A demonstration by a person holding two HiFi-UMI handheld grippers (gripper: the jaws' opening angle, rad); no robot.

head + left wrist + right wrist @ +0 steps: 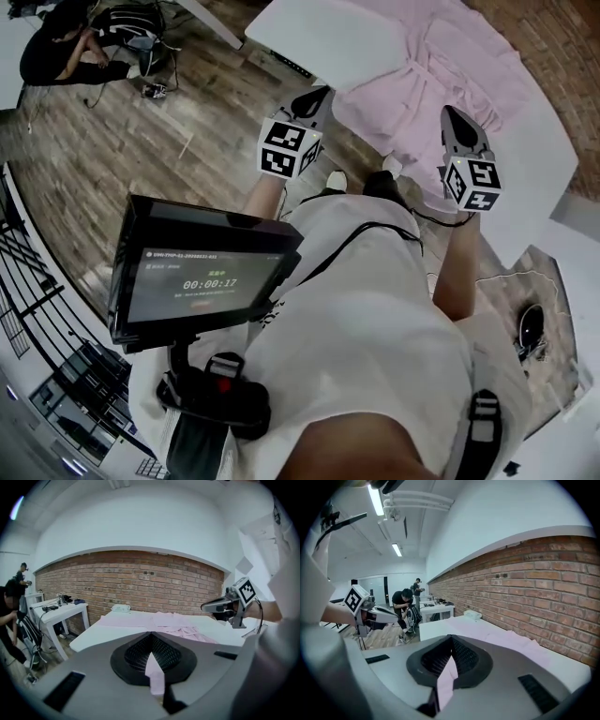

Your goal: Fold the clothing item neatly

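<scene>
A pale pink garment (450, 66) lies spread and rumpled on a white table (319, 37) in front of me. In the left gripper view the garment (178, 623) lies across the tabletop, and in the right gripper view it (506, 637) runs along the brick wall. My left gripper (314, 98) hovers at the table's near edge, jaws shut (152, 656), with no cloth seen in them. My right gripper (459, 127) hangs over the garment's near edge, also shut (451, 660). Each gripper shows in the other's view: the right one (225, 605) and the left one (379, 615).
A small folded white item (121, 608) sits at the table's far end by the brick wall (140, 585). A screen (202, 277) is mounted at my chest. A second white table (56, 613) and people (404, 604) are off to the left on the wood floor.
</scene>
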